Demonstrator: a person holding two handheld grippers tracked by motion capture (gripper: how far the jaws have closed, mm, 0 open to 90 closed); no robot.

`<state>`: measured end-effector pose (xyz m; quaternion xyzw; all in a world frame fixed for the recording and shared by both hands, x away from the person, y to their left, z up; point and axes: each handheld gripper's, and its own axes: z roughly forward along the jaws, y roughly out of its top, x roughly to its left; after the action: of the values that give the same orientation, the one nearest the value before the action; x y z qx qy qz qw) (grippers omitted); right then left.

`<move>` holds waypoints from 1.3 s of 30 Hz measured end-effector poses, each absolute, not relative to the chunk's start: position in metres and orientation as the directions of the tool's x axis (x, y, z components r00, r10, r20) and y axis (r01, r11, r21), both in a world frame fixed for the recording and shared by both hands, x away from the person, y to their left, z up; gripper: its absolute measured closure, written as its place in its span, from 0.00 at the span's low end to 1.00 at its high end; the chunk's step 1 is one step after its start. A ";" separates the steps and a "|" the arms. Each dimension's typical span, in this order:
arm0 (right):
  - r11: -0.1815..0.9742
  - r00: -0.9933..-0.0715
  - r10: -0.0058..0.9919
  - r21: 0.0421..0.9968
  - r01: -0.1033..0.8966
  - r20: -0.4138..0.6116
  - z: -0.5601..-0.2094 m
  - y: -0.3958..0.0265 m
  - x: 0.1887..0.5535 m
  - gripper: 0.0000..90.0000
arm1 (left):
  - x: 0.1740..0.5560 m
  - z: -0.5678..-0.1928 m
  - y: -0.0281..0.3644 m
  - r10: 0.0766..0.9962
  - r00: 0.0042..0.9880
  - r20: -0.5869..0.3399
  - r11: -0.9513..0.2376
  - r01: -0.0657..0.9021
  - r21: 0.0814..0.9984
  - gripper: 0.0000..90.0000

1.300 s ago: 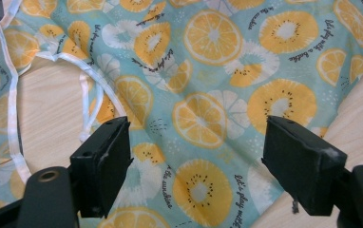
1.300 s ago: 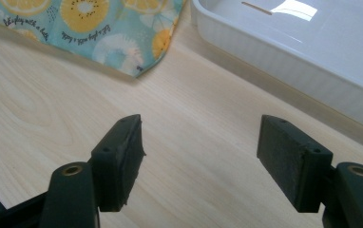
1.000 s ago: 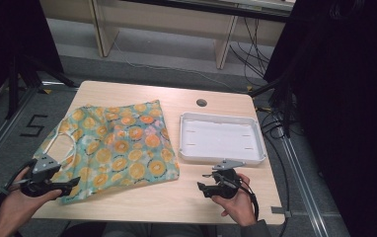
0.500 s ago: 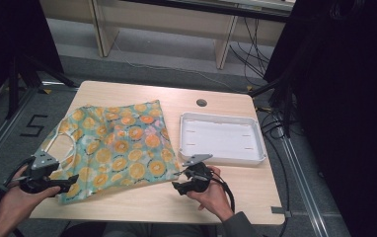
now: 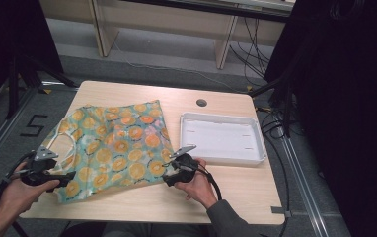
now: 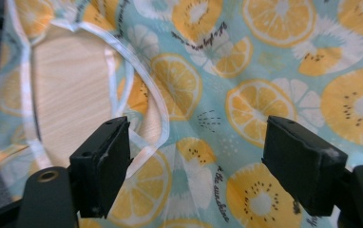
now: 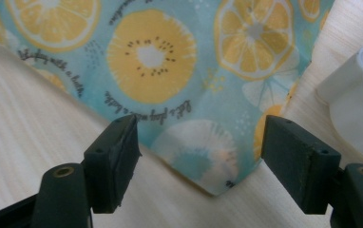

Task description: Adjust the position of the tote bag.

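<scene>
A light-blue cloth bag (image 5: 112,145) printed with orange and kiwi slices lies flat on the wooden table (image 5: 236,197), its white strap handles (image 5: 60,148) at the left end. My left gripper (image 5: 53,174) is open at the bag's near left edge; its jaws straddle the handle (image 6: 144,95) and the fabric (image 6: 265,71). My right gripper (image 5: 169,170) is open at the bag's near right corner (image 7: 215,183), which lies between the jaws, untouched.
A white plastic tray (image 5: 221,138) stands right of the bag, its corner (image 7: 355,80) close to my right gripper. A round hole (image 5: 201,102) is in the tabletop behind it. Cables and table legs lie on the floor beyond.
My right gripper has moved left along the table's front, from beside the tray to the bag's near right corner. The left gripper has stayed close to where it was at the handle end.
</scene>
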<state>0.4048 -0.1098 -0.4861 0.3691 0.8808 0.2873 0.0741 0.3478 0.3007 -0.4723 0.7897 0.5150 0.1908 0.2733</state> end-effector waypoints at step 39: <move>0.620 -0.757 0.653 0.576 0.532 -0.004 -0.498 -0.099 0.415 0.99 | 0.350 -0.494 0.309 0.854 0.515 0.077 -0.488 0.740 0.464 0.94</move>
<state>0.4149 -0.0989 -0.4976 0.3316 0.8937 0.2827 0.1069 0.3501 0.3090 -0.4940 0.8494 0.4690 0.1504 0.1899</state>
